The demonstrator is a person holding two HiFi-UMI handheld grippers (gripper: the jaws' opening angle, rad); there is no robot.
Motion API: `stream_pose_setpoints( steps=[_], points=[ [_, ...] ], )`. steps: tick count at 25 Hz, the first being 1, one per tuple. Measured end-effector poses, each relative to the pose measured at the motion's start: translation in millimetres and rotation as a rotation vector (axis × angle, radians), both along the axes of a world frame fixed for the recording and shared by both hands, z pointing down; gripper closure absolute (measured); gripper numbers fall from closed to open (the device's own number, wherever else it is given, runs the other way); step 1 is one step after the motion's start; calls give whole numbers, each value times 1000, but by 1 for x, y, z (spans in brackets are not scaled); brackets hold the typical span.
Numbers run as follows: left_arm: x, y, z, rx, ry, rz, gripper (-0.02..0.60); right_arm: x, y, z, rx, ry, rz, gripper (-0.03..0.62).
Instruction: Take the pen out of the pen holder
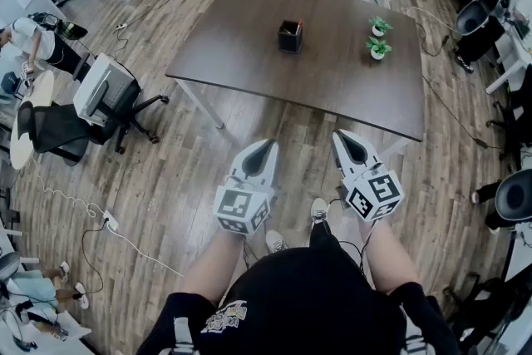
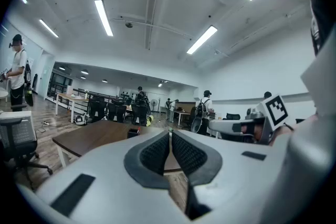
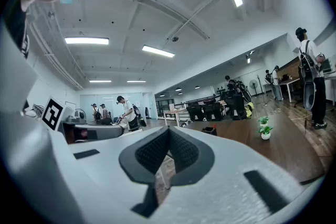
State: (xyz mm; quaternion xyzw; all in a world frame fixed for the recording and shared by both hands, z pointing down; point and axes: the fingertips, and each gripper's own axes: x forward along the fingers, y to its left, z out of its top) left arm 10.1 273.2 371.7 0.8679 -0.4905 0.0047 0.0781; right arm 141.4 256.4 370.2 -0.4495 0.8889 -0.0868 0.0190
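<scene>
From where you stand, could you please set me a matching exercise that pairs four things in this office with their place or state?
Things:
1. black square pen holder
2. two small green plants in white pots
3. grey-backed swivel office chair
4. left gripper

Places or states:
A. on the wooden floor, left of the dark brown table
B. near the table's right end
C. shut and empty, held over the floor short of the table
D. around the table's middle

Pairs: 1-D, 2-B, 3-A, 4-C.

left gripper [image 1: 266,145]: white shell, dark pads [image 2: 155,153], marker cube [image 1: 241,210] behind jaws | right gripper [image 1: 343,137]: same | black shirt [image 1: 307,295] | white shoes [image 1: 318,210]
</scene>
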Motion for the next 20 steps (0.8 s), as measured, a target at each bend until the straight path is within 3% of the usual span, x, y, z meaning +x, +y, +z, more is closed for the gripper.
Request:
stream_pose_setpoints(
  steps=[9, 20],
  points=[
    [2, -3, -1, 2, -5, -23, 565, 0, 1, -7, 14, -65, -42, 588],
    [16, -29, -3, 1, -11, -62, 563, 11, -32, -11, 30, -51, -99, 554]
  ],
)
